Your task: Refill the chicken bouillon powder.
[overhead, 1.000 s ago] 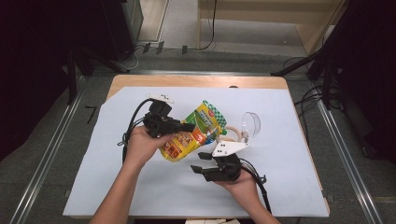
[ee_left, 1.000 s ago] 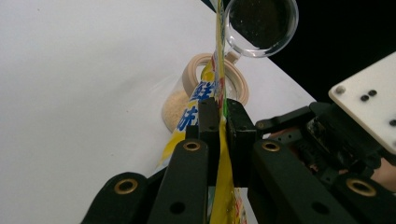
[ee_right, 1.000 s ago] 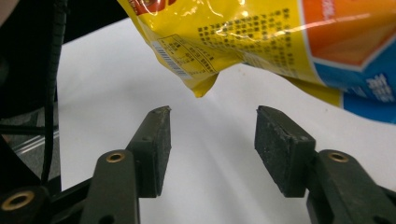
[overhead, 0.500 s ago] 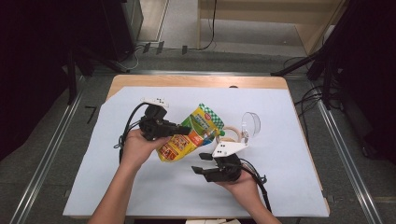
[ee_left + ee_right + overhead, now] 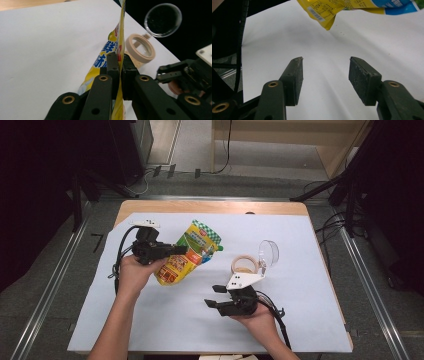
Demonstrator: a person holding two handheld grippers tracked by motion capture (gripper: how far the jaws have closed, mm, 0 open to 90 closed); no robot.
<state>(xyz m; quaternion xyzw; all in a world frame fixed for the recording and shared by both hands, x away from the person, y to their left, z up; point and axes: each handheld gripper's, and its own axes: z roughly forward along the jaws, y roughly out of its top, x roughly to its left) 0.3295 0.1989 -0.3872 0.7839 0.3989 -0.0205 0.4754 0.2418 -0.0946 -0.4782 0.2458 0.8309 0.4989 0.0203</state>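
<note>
My left gripper (image 5: 182,251) is shut on the edge of a yellow and green snack pouch (image 5: 187,257) and holds it tilted above the white sheet, left of centre. In the left gripper view its pads (image 5: 119,60) pinch the pouch (image 5: 110,50) edge-on. My right gripper (image 5: 212,296) is near the front of the table and points left, open, with nothing between its jaws. In the right gripper view (image 5: 325,61) the pouch's lower corner (image 5: 329,10) hangs beyond the fingertips, apart from them.
A beige ring (image 5: 245,265) lies on the white sheet (image 5: 310,310) just behind the right hand, with a clear round cup (image 5: 269,252) beside it. Both also appear in the left gripper view, ring (image 5: 140,47) and cup (image 5: 163,20). Wooden table edge (image 5: 210,207) at the back.
My left hand has carried the pouch to the left, away from the ring and cup. The right hand and its open jaws have kept still.
</note>
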